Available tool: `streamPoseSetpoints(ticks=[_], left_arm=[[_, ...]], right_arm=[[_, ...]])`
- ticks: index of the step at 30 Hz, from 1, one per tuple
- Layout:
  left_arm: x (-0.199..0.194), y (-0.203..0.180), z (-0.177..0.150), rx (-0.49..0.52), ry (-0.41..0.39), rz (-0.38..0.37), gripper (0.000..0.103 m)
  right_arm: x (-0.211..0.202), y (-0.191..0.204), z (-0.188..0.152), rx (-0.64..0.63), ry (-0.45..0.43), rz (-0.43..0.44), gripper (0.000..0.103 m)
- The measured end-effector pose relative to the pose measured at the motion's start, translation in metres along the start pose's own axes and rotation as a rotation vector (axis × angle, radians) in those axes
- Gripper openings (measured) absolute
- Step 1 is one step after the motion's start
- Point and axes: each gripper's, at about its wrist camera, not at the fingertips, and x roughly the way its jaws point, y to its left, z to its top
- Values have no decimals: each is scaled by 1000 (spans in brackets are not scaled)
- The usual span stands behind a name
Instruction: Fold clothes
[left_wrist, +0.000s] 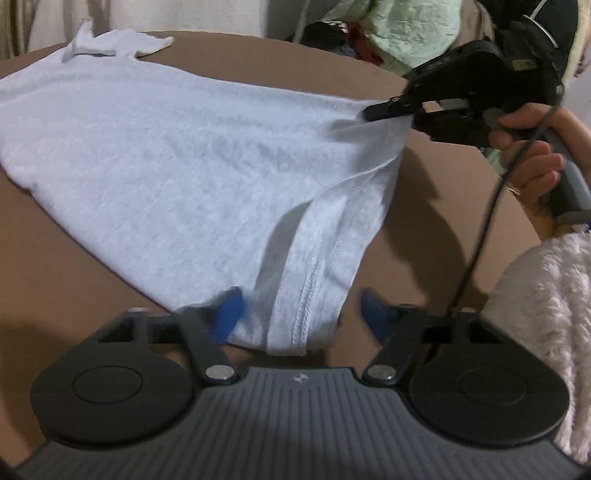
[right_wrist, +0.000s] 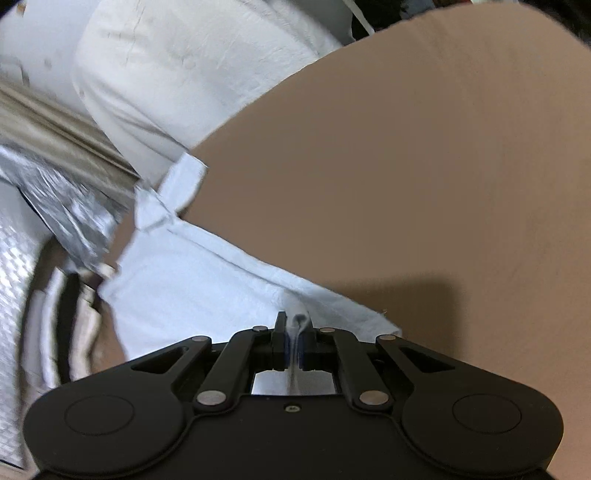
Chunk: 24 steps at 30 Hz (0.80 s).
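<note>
A pale blue T-shirt (left_wrist: 184, 166) lies spread on the brown surface (left_wrist: 74, 258). Its stitched hem corner hangs down between the blue pads of my left gripper (left_wrist: 301, 306). The jaws stand apart: the left pad (left_wrist: 229, 314) is at the cloth's edge and the right pad (left_wrist: 373, 306) is clear of it. At the upper right a hand holds my right gripper (left_wrist: 380, 110), shut on the shirt's far edge and lifting it. In the right wrist view the right gripper (right_wrist: 293, 325) pinches a fold of the T-shirt (right_wrist: 207, 280) between its pads.
A fluffy white cloth (left_wrist: 546, 314) lies at the right edge. A pile of clothes (left_wrist: 406, 29) sits behind the surface. A black cable (left_wrist: 480, 240) hangs from the right gripper. Past the brown surface (right_wrist: 406, 184) are a white cushion (right_wrist: 184, 74) and crinkled silver material (right_wrist: 74, 221).
</note>
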Motion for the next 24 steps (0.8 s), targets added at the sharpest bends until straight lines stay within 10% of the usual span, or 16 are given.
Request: streamPoseSetpoints(ticks=[4,14,18,21,24], left_arm=[[-23,-3,4,-40,-11,0,7],[-28,-6,-16,-97,111,-11,11],[-46,4,-14,-81,139,-87,26],[-63,31,-11,-188,99,-132,37],[-74,59,-9,-298,44,-128,43]], right_arm=[[-18,10,-5,-47,-41,15,5],[3,42,-18,-245,66,-269,5],[-12,20,-14,-211,0,-495,33],[-36,0,-12,-159,-36,-359,35],[-40,-20,-13,-140,-4,-106,69]])
